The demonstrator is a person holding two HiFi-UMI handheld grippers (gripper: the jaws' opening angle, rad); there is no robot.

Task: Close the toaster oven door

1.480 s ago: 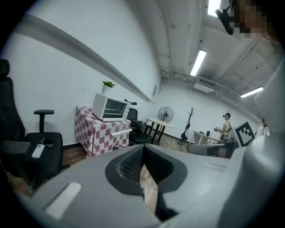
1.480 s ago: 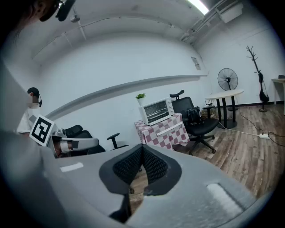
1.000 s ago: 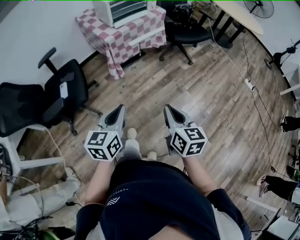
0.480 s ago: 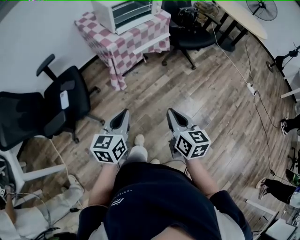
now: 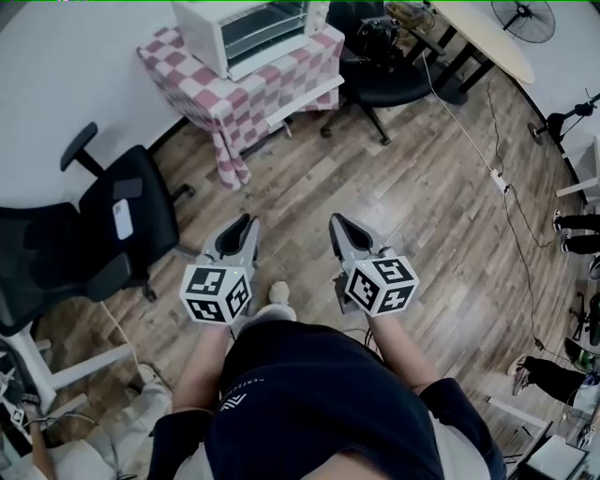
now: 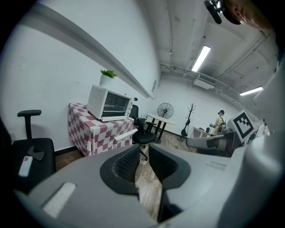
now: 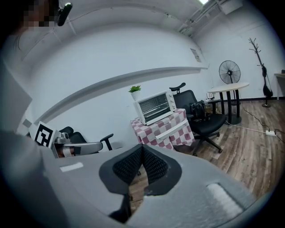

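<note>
**Both grippers well short of the toaster oven**

Head view: the white toaster oven (image 5: 246, 28) sits on a bench (image 5: 234, 94) draped in red-and-white checked cloth. It is far across the wood-plank floor (image 5: 422, 206) from the left gripper (image 5: 242, 230) and right gripper (image 5: 342, 232), both held at the person's waist. Whether its door hangs open is too small to tell. The step in hand looks like the approach: get close first, then push flat on the door's top edge, not the glass.

Left gripper view: the ribbed dark fingers (image 6: 127, 164) have just been opening and stand slightly apart, nothing between them. The boxy oven, with its dark glass front, is ahead to the left.

Right gripper view: the fingers are pressed together, empty. The oven is ahead, beside a black office chair (image 7: 202, 120).
</note>
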